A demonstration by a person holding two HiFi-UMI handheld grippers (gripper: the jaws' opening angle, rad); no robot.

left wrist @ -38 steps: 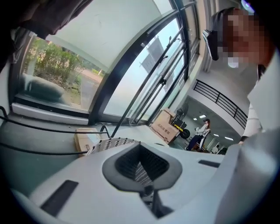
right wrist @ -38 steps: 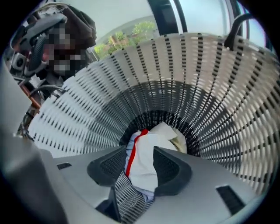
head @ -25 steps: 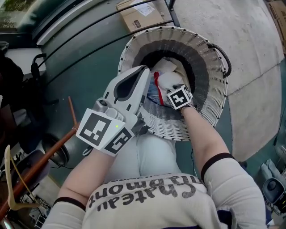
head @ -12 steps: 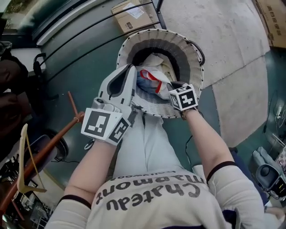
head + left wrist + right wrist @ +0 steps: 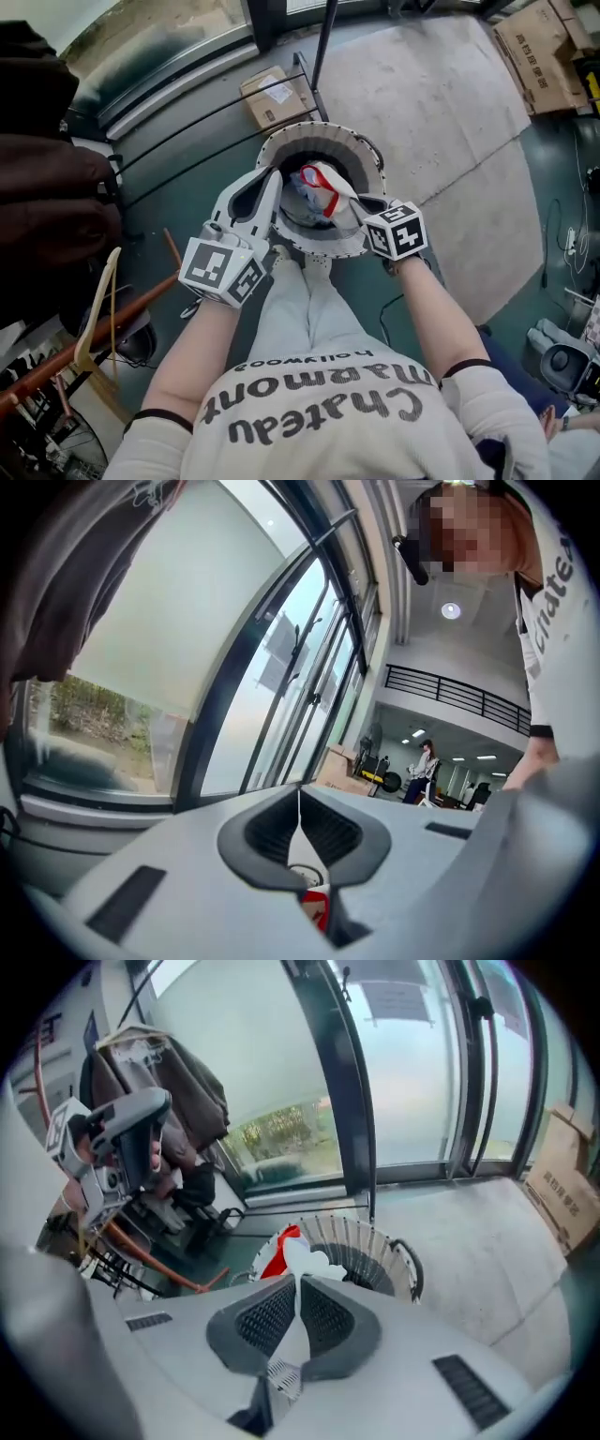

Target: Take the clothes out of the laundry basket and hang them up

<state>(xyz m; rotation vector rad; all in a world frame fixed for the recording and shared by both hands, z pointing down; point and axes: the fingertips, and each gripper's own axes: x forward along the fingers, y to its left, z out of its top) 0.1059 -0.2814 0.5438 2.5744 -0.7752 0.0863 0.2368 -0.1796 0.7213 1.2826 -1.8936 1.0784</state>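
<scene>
The white-and-red garment (image 5: pixel 323 187) is held over the mouth of the round white wicker laundry basket (image 5: pixel 328 250). What else lies inside cannot be made out. The left claw (image 5: pixel 275 174) and right claw (image 5: pixel 364 202) are each pressed together on its fabric. The basket stands on a dark green floor (image 5: pixel 534 234) at the edge of a pale grey mat (image 5: pixel 441 112). Cardboard boxes (image 5: pixel 539 52) sit nearby, below tall windows (image 5: pixel 403 1063).

Open pale floor (image 5: pixel 450 112) lies to the right of the laundry basket (image 5: pixel 319 251), free for a gripper to pass. On the left, dark hanging clothes (image 5: pixel 47 187), a wooden hanger (image 5: pixel 103 291) and a reddish rail (image 5: pixel 141 302) crowd the way. Beyond the basket stand black rack bars (image 5: pixel 211 114), a black pole (image 5: pixel 324 47) and a cardboard box (image 5: pixel 272 94).
</scene>
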